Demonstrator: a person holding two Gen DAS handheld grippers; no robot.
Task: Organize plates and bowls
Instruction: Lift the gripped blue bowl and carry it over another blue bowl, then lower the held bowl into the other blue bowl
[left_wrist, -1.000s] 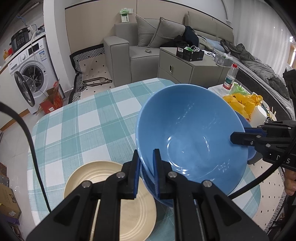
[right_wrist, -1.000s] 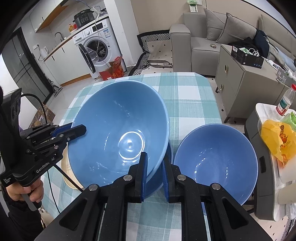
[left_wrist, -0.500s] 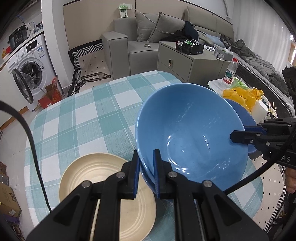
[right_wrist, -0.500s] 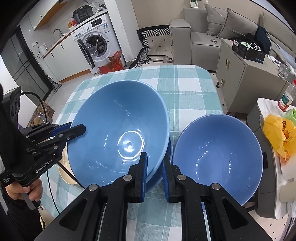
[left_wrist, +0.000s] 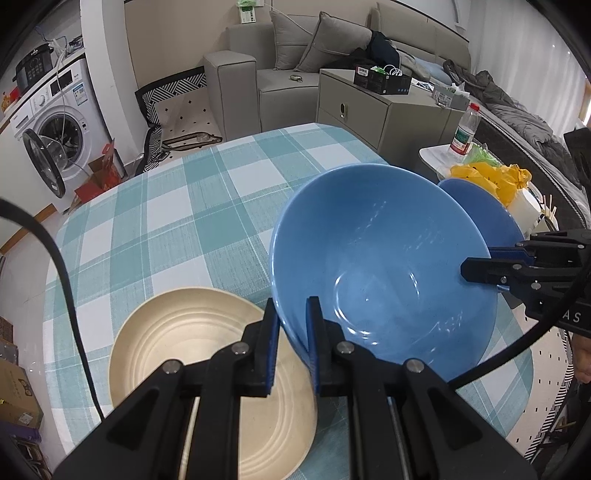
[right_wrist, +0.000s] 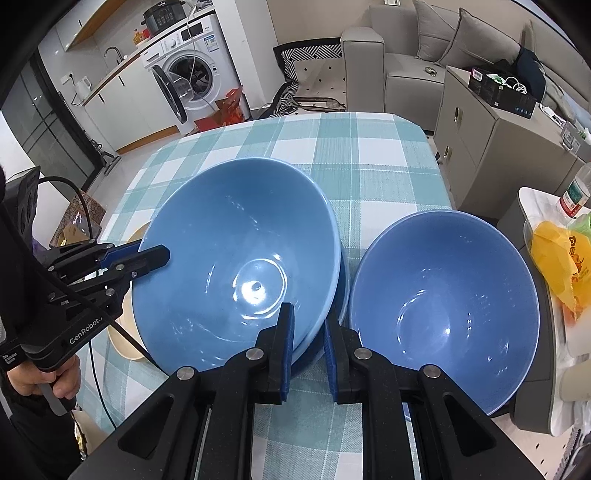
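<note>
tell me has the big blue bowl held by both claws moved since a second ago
Yes. The held bowl has come down toward the checked tablecloth: in the right wrist view, more cloth shows beyond its far rim, and the second blue bowl looms larger.

Checked table (teal-white), cream plate, blue bowl

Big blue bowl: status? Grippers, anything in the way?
Left gripper and right gripper both clamped on big blue bowl rim, opposite sides. Bowl tilted. Second blue bowl beside it; beige plate under left edge.
</note>
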